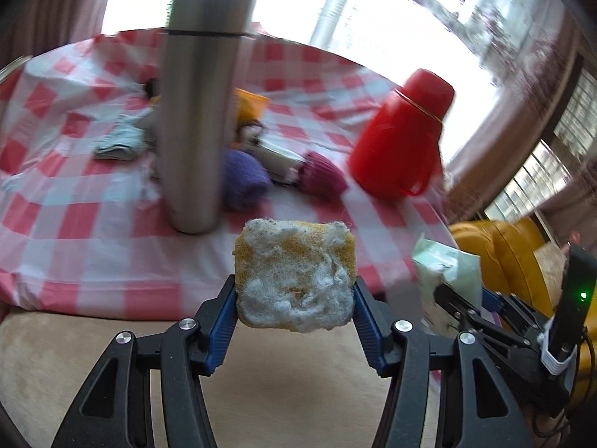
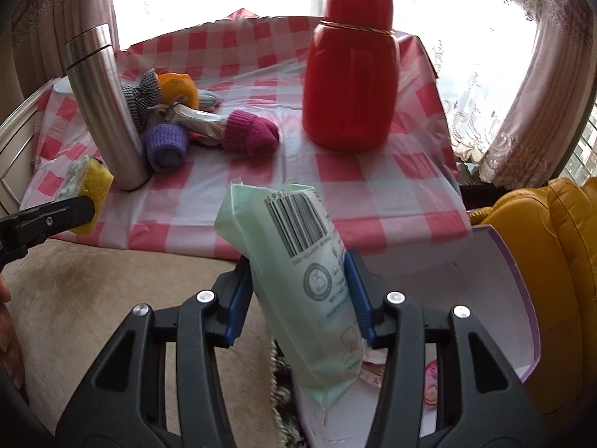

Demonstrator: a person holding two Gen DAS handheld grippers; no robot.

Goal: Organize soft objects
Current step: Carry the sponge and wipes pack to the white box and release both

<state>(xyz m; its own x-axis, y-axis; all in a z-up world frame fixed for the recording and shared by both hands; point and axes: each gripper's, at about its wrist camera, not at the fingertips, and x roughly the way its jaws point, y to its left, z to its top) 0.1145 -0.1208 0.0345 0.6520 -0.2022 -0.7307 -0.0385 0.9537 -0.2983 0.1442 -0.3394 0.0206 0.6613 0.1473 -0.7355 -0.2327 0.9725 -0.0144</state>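
The left gripper (image 1: 294,298) clamped a yellow sponge (image 1: 294,274) just off the checked table's (image 1: 93,246) near edge. Right of it, the right gripper (image 2: 298,295) pinched a green tissue pack (image 2: 298,272) above an open box (image 2: 496,280); lowering it well inside before letting go seemed wisest.

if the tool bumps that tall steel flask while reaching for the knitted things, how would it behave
The steel flask is tall and narrow on a small base, so it would probably tip rather than slide. It stands on a wrinkled checked cloth, likely less steady. Being round, it may roll toward the purple knit.
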